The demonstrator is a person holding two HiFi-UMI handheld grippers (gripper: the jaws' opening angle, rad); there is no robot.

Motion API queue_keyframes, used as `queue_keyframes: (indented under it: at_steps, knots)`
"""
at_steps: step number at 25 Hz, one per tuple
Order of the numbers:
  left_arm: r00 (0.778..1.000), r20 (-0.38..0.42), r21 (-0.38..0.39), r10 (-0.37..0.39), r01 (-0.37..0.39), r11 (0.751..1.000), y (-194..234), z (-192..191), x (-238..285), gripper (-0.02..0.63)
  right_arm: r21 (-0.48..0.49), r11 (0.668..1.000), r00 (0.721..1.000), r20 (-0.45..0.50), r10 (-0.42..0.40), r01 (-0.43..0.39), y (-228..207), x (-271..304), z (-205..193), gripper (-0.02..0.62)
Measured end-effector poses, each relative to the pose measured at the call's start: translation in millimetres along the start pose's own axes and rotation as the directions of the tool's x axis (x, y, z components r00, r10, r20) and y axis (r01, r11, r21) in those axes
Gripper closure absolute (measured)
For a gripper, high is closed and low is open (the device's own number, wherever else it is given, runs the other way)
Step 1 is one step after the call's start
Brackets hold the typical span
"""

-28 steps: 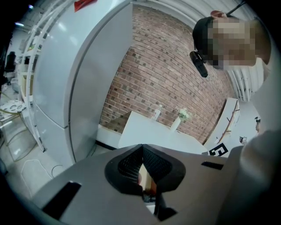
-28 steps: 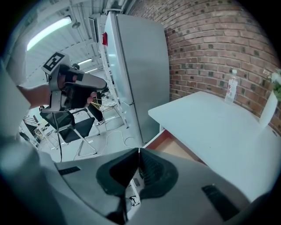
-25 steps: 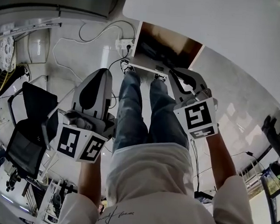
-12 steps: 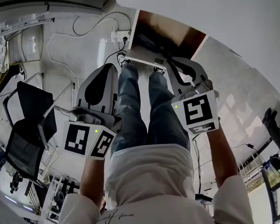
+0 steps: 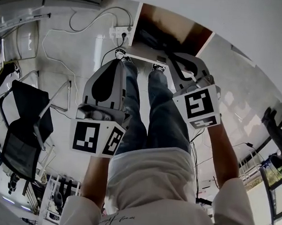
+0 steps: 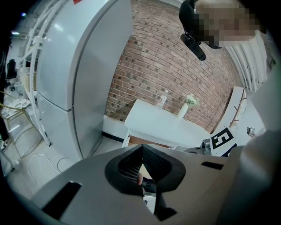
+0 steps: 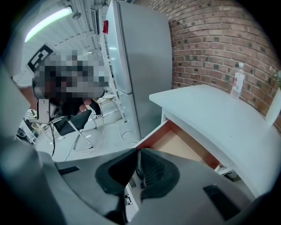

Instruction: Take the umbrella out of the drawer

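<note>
- Left gripper [image 6: 142, 148], tips together and empty, has sunk closer to the open drawer [image 5: 187, 35] than a second ago.
- Right gripper [image 7: 136, 153], nearly closed and empty, dropped too.
- Umbrella [image 5: 156, 39] lies dark inside the drawer.

**White table** [image 7: 228, 118], set by a brick wall. Under its top is one open drawer [image 7: 181, 147] with a brown wooden inside.
- **On the top, toward the wall:** a clear plastic bottle [image 7: 237, 81], upright, and near it a white vase [image 6: 183, 110] with pale flowers.

**White floor** [image 5: 87, 48].
- **On it:** a power strip [image 5: 121, 33] with loose cables beside the table, and a black office chair [image 5: 28, 109].
</note>
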State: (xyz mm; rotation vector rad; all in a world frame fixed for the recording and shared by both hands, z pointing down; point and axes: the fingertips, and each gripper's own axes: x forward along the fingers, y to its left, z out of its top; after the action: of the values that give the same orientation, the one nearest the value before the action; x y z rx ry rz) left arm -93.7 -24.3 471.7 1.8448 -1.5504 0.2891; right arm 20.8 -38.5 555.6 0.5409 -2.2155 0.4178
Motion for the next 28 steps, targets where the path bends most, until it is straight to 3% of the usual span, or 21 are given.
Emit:
queue_keyframes:
  at_steps: [14,28]
  knots:
    - [0.999,-0.036,-0.02,0.002,-0.002,1.0,23,-15,6,0.589,-0.068,0.998,0.986,-0.166,-0.014,0.003,-14,59,-44,0.491]
    - [0.998,-0.059,-0.035,0.003,-0.005,0.999,27,-34,20,0.589,-0.144,0.989,0.955,-0.295,0.001,-0.046,-19,104,-84,0.466]
